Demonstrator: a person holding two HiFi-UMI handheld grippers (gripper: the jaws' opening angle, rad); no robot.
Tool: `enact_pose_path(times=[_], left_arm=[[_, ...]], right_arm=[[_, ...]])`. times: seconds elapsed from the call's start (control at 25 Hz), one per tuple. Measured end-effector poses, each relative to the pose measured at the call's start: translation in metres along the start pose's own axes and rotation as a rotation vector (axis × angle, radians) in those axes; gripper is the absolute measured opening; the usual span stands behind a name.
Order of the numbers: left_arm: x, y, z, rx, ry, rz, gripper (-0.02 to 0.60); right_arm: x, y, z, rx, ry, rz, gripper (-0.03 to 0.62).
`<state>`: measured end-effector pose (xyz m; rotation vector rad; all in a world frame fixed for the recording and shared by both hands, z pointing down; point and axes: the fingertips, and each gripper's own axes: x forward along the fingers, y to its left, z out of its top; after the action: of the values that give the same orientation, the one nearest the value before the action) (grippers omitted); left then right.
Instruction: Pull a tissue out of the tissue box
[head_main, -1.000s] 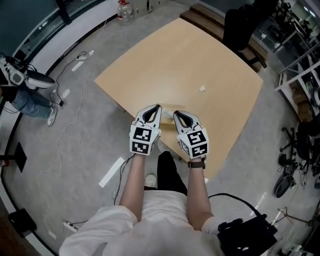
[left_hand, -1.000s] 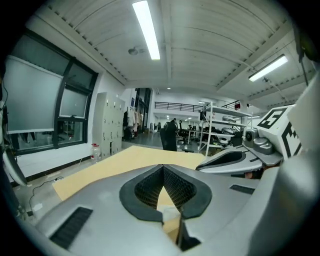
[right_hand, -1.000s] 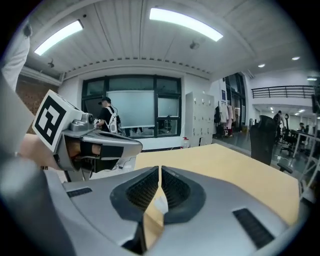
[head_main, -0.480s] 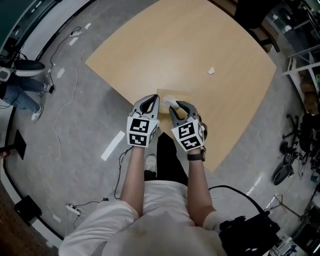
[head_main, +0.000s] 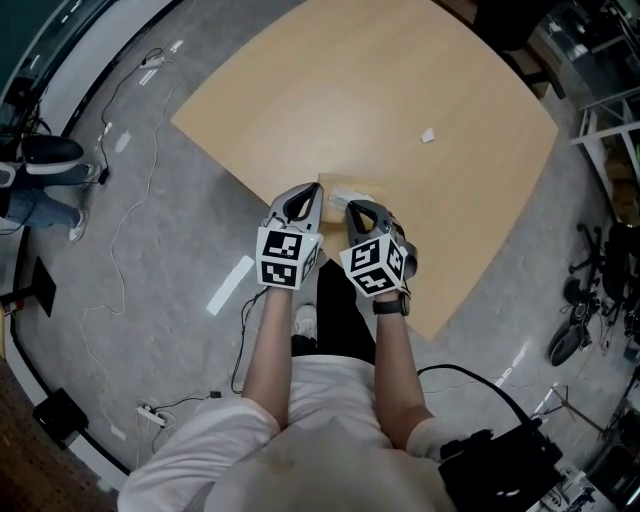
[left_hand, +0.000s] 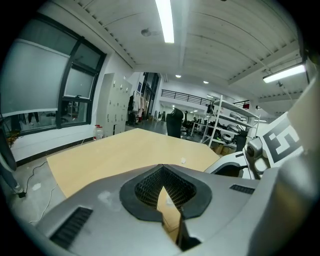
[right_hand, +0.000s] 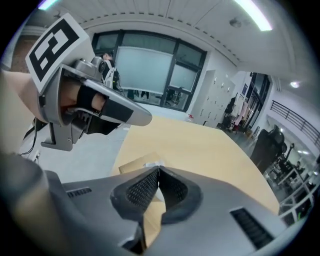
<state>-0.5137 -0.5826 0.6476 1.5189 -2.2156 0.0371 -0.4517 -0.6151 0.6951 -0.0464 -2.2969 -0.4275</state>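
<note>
Your bare forearms (head_main: 270, 350) reach forward, parallel. The grey, marker-cubed left gripper (head_main: 314, 190) and right gripper (head_main: 352, 208) sit just beside each other, jaws pressed together, empty.

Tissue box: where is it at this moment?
In the head view the tissue box sits at the near edge of the table, just ahead of the left gripper and the right gripper.

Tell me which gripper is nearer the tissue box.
Right. In the head view, the right gripper has its tips over the tissue box. The left gripper sits beside the box's left edge, just off it.
</note>
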Motion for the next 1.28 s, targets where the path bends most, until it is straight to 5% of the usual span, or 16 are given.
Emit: enact_pose_path(times=[0.36, 0.76, 1.16, 1.28], left_arm=[[-0.025, -0.018, 0.032, 0.038, -0.070, -0.013, 0.000], [-0.111, -0.053, 0.085, 0.123, -0.230, -0.036, 0.000], [-0.204, -0.115, 0.137, 0.197, -0.386, -0.072, 0.000], [-0.218, -0.128, 0.143, 0.215, -0.403, -0.080, 0.000]], right_arm=[[-0.039, -0.012, 0.017, 0.058, -0.083, -0.050, 0.005], [-0.135, 0.010, 0.066, 0.037, -0.254, -0.165, 0.005], [-0.279, 0.009, 0.114, 0.436, -0.684, -0.194, 0.005], [-0.306, 0.007, 0.117, 0.454, -0.727, -0.249, 0.005]])
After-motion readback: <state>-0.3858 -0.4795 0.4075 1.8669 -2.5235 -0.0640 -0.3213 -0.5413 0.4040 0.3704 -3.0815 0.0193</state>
